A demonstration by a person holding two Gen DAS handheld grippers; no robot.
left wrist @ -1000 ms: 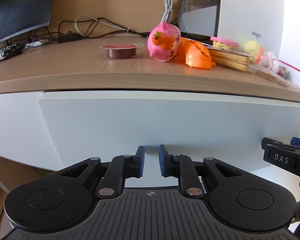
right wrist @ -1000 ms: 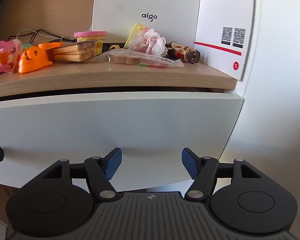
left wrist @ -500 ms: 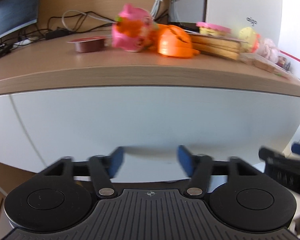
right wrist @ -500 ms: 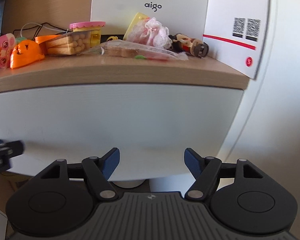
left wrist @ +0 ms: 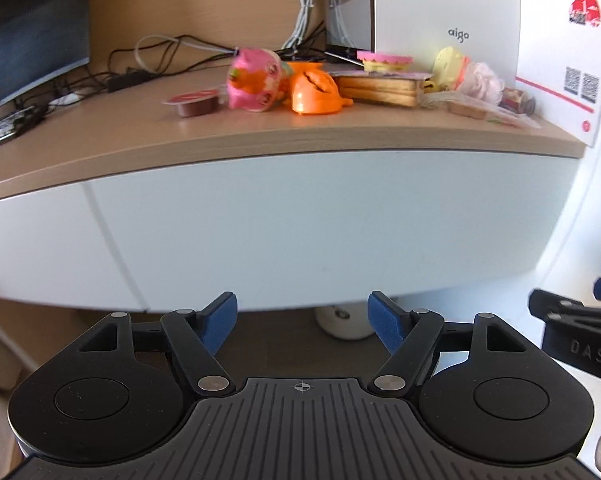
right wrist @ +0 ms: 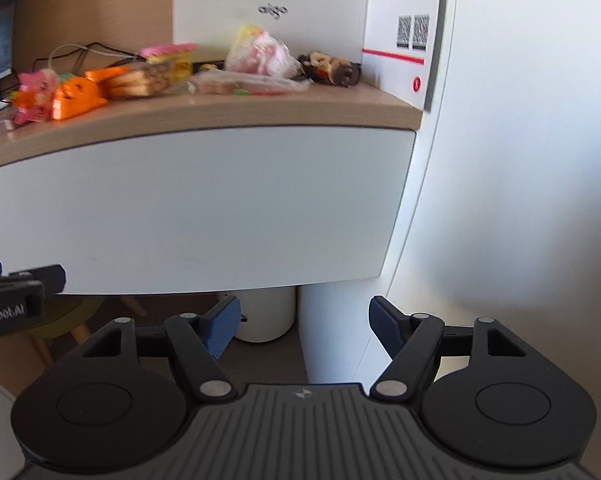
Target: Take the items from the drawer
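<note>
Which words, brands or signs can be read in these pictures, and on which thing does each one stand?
"aigo": on the white box.
"DAS": on the right gripper, seen from the left wrist.
"nRobot.AI", cut off at the edge: on the left gripper, seen from the right wrist.
Two QR codes and red print on the white card: too small to read.

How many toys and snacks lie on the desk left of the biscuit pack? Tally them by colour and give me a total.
Pink toy: 1
Orange toy: 1
Brown cup: 1
Total: 3
</note>
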